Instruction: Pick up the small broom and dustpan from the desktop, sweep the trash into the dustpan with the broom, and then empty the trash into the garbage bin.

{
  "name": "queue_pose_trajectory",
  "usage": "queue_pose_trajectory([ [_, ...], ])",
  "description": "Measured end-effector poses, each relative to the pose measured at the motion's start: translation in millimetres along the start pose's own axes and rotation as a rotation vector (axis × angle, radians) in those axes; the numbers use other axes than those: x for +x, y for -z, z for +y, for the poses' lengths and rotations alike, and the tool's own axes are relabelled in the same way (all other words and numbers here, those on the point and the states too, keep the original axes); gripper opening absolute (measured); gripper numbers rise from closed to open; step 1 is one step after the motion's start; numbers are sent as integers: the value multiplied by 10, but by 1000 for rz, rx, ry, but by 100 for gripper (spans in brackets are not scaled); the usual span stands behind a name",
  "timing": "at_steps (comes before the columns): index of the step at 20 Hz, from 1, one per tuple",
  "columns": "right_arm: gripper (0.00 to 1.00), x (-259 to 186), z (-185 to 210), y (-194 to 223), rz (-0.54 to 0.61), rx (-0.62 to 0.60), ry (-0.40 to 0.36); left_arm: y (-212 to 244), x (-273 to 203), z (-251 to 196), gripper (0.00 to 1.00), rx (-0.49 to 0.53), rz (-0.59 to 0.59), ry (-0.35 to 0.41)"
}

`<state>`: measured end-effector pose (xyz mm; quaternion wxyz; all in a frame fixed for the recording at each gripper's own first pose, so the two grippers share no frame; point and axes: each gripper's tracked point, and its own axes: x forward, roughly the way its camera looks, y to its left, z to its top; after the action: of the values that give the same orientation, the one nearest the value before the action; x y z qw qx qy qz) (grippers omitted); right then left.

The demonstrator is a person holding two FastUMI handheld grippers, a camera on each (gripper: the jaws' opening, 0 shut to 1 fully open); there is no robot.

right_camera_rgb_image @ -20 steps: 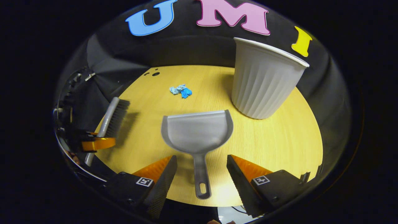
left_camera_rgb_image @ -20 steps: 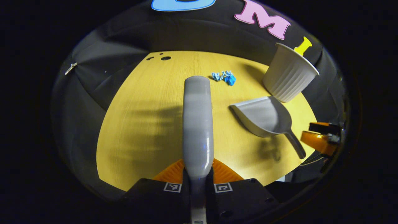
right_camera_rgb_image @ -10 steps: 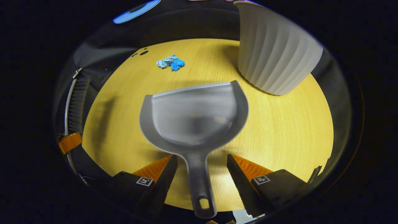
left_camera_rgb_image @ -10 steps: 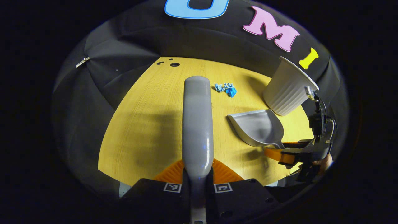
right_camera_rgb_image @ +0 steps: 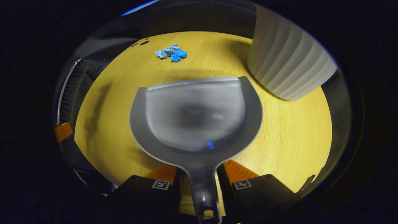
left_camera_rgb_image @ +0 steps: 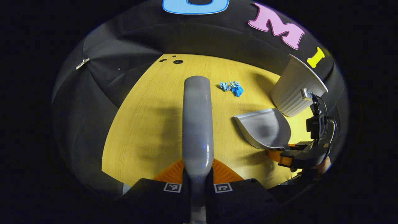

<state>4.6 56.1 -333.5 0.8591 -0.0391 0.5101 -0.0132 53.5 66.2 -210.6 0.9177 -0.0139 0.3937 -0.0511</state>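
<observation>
Yellow wood-grain desktop [left_camera_rgb_image: 146, 124] spreads before black cloth walls, and in the left gripper view the left gripper [left_camera_rgb_image: 197, 174] has its fingers pressed against the grey handle of the small broom [left_camera_rgb_image: 197, 124], which points away down the middle; farther right lie the crumpled blue trash [left_camera_rgb_image: 231, 87], the grey dustpan [left_camera_rgb_image: 264, 130] and the white ribbed garbage bin [left_camera_rgb_image: 293, 90]. At that view's right edge the right gripper [left_camera_rgb_image: 300, 157] sits at the dustpan's handle. In the right gripper view its fingers [right_camera_rgb_image: 161, 177] flank the dustpan's handle closely, though contact on both sides cannot be told, with the pan [right_camera_rgb_image: 196, 115] ahead, the trash [right_camera_rgb_image: 171, 53] beyond on the left and the bin [right_camera_rgb_image: 289, 71] to the right.
</observation>
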Motion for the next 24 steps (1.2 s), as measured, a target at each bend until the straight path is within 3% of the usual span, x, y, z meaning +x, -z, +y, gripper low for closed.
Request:
queue_pose_trajectory([
  [1,51,0,-24,-6,11,7,0,-35,35,-7,24,6,3,-4],
  [3,42,-19,-18,0,27,-1,-33,-112,136,-17,24,34,16,-6],
  [4,49,-20,-20,13,32,-30,-56,-156,207,-23,27,58,22,-2],
  [5,38,-30,-20,8,29,-61,-81,-214,286,-21,27,82,29,1],
  [7,35,-42,-22,42,44,-95,-125,-349,449,34,24,123,50,-8],
  [10,34,-41,-94,96,78,-144,-159,-648,713,116,24,174,79,-18],
  [12,33,-73,-243,80,56,-250,-141,-909,911,189,27,249,73,-42],
  [13,34,-112,-292,55,42,-268,-145,-1023,1000,226,20,297,72,-64],
  [14,33,-140,-316,51,44,-272,-156,-1120,1118,209,28,336,73,-65],
  [17,33,-129,-358,-6,51,-263,-182,-1417,1489,133,24,409,85,-69],
  [20,34,-78,-406,-5,45,-282,-183,-1771,1813,126,24,600,81,-113],
  [24,33,-89,-400,8,47,-273,-189,-2004,2077,-190,27,869,113,-39],
])
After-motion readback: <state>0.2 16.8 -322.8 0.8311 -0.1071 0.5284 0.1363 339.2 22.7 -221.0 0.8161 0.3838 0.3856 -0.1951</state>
